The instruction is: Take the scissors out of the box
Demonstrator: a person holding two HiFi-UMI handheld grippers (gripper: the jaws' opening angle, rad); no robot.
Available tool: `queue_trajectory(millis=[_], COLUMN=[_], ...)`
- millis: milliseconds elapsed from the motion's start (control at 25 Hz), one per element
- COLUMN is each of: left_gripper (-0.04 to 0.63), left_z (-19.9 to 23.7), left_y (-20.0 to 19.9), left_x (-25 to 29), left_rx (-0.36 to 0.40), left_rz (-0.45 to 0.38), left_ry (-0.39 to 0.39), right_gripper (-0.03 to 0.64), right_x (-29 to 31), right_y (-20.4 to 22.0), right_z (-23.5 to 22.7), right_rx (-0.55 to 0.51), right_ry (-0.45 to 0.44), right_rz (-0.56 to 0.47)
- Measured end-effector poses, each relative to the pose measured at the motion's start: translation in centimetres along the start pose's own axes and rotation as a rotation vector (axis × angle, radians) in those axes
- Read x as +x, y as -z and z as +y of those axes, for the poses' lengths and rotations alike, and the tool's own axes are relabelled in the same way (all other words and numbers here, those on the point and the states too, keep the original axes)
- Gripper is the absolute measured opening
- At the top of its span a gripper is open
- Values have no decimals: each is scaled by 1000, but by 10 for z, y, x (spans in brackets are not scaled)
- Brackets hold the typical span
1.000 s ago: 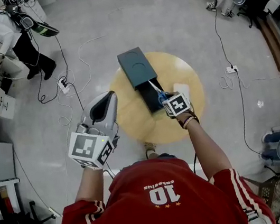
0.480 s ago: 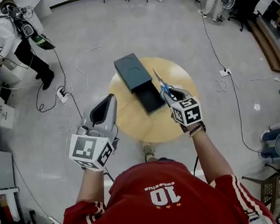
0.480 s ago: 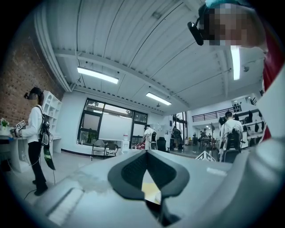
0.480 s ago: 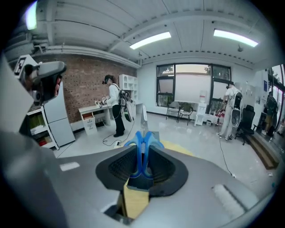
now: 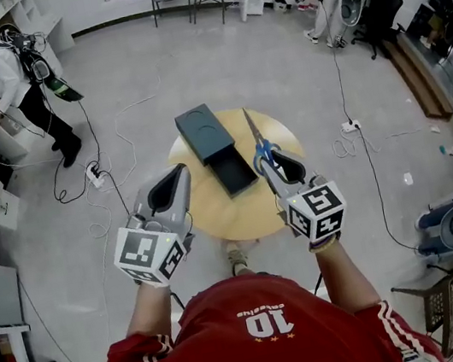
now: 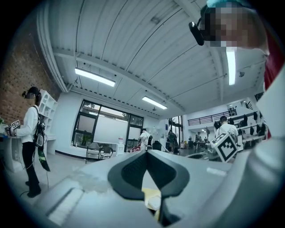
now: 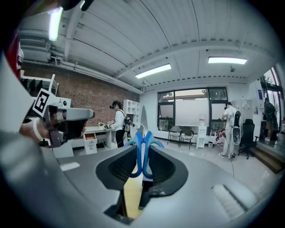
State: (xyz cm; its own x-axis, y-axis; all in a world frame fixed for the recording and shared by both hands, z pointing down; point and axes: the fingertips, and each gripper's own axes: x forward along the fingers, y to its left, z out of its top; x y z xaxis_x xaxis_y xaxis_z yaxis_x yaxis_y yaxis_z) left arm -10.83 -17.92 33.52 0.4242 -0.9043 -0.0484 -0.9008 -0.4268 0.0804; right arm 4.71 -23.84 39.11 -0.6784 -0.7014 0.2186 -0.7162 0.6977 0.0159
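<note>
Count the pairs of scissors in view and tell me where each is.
1: the scissors are clamped by their blue handles in the right gripper, over the round table. The box could hide more under its cover.

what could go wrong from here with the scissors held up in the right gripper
1. The right gripper pinches the scissors only by the blue handle loops, and the blades stick out past the fingers. They might pivot or slip and drop onto the table or the floor.
2. The bare blades point outward, with the left gripper alongside and the open box on the table below. A careless swing might strike either.
</note>
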Motion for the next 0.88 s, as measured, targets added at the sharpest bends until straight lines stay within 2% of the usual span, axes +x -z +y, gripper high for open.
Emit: queue_trajectory(millis=[200,360,600,880], left_gripper=[3,3,3,3], left_z=[-15,-19,-24,-23], left_y=[-9,-12,-14,-16], left_x=[3,6,4,-2], left_rx=[-7,-26,4,15], left_rz=[-29,-31,-20,-30], left_ry=[36,61,57,26], right_gripper=[89,89,89,89], right_x=[-36,-47,-65,-75], right_y=[-35,-46,-53,-53], right_z=[16,21,14,2], right_rx=[6,-12,40,47], right_ry=[0,38,106,179], right_rz=[-98,-147,-226,-261])
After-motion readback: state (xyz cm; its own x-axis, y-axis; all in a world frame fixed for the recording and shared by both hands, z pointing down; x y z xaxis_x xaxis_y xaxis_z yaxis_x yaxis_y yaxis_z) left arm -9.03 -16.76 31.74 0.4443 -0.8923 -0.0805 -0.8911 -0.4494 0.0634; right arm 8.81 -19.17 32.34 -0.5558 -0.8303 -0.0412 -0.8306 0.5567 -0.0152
